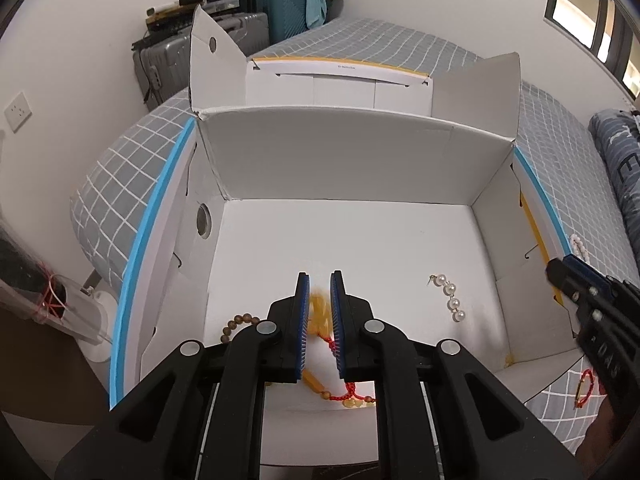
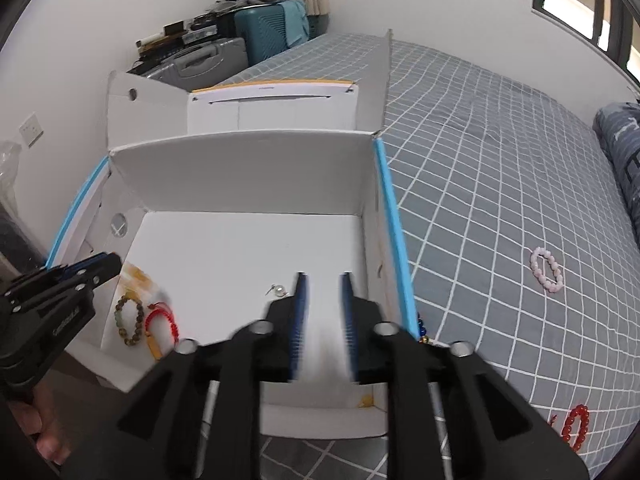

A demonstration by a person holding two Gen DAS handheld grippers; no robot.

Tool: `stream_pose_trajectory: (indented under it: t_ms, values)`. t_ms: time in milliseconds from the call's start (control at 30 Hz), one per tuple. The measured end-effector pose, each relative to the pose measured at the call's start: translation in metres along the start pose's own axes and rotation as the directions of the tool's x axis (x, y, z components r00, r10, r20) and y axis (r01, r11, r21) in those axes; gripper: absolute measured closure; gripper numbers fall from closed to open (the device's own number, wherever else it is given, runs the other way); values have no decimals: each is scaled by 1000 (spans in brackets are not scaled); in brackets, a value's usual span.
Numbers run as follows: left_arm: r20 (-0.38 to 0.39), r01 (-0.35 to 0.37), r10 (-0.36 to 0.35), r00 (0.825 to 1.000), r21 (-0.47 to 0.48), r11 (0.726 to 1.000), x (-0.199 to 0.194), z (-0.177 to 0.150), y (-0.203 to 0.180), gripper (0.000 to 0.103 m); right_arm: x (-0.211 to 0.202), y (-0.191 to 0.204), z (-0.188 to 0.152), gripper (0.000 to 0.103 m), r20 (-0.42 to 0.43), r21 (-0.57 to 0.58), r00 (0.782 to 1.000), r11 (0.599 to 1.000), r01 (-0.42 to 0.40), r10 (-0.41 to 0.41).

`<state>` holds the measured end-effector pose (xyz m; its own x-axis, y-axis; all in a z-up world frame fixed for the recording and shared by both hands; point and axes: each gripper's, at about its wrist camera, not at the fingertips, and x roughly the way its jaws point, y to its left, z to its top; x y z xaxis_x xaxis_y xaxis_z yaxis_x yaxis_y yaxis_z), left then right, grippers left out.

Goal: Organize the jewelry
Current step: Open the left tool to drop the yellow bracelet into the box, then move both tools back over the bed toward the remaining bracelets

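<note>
Showing only rightward: pink bracelet (image 2: 547, 269) on bedspread (image 2: 480, 160).

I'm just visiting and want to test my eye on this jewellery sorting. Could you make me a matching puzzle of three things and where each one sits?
Things:
1. pearl earring
2. pink bead bracelet
3. teal suitcase

Places:
A. standing by the far wall
B. on the floor of the white box
C. lying on the checked bedcover, outside the box

Pairs: 1-B, 2-C, 3-A
</note>
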<state>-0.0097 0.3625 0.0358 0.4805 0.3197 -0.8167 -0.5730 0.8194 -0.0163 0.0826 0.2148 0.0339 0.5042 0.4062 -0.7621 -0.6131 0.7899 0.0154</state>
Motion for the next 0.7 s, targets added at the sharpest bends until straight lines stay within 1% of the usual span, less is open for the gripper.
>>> stream_pose_trajectory:
  t_ms: [67,100,133,167,200,233,267,300,333,367,400,433,500,567,633,700]
  values:
    - [-7,-4,4,1000,4,1000,0,0,-1,89,-2,2,-1,72,5,-8,1000,1000,4,-4]
    - [-8,-8,8,1000,4,1000,0,0,-2,80,-4,2,-2,71,6,-11,1000,1000,2,-2]
    - [-6,-9,9,1000,-2,1000,-1,-1,-2,73,-6,1,-2,65,8,-9,1000,1000,-2,2]
    - [-2,-11,11,1000,-8,1000,-2,-1,-1,58,-8,0,-2,60,10,-7,1000,1000,-3,3]
    - [6,-15,15,1000,-13,1000,-4,-2,-1,45,-11,-3,-2,56,15,-2,1000,1000,-1,1]
    - [19,-23,23,1000,-13,1000,-7,-2,-1,36,-13,-5,-2,51,19,3,1000,1000,-1,1]
    - [31,-29,30,999,-12,999,-10,-3,-2,32,-16,-8,-2,46,25,11,1000,1000,-2,2]
    - [39,-32,32,999,-13,999,-12,-3,-3,23,-20,-12,-1,43,30,18,1000,1000,-2,1]
    - [44,-30,31,999,-15,999,-14,-3,-3,20,-22,-15,-1,35,34,23,999,1000,2,-3]
    - [51,-27,27,998,-16,1000,-17,-3,-4,17,-25,-18,-1,30,39,28,999,1000,7,-8]
    - [57,-25,26,998,-17,1000,-19,-3,-5,13,-27,-22,0,28,44,31,999,999,12,-14]
    - [64,-24,25,998,-16,1000,-22,-3,-7,8,-29,-25,0,24,44,32,999,999,19,-20]
    - [79,-22,23,997,-12,1000,-27,-3,-11,6,-33,-31,-1,18,54,38,998,999,24,-26]
    - [91,-27,28,995,-5,1000,-33,-4,-16,6,-38,-39,-2,12,64,49,997,998,33,-36]
    - [103,-23,23,994,1,1000,-39,-4,-21,6,-43,-47,-3,9,71,59,996,997,40,-44]
    - [116,-17,15,993,8,1000,-46,-4,-27,6,-50,-56,-4,9,83,70,995,996,54,-59]
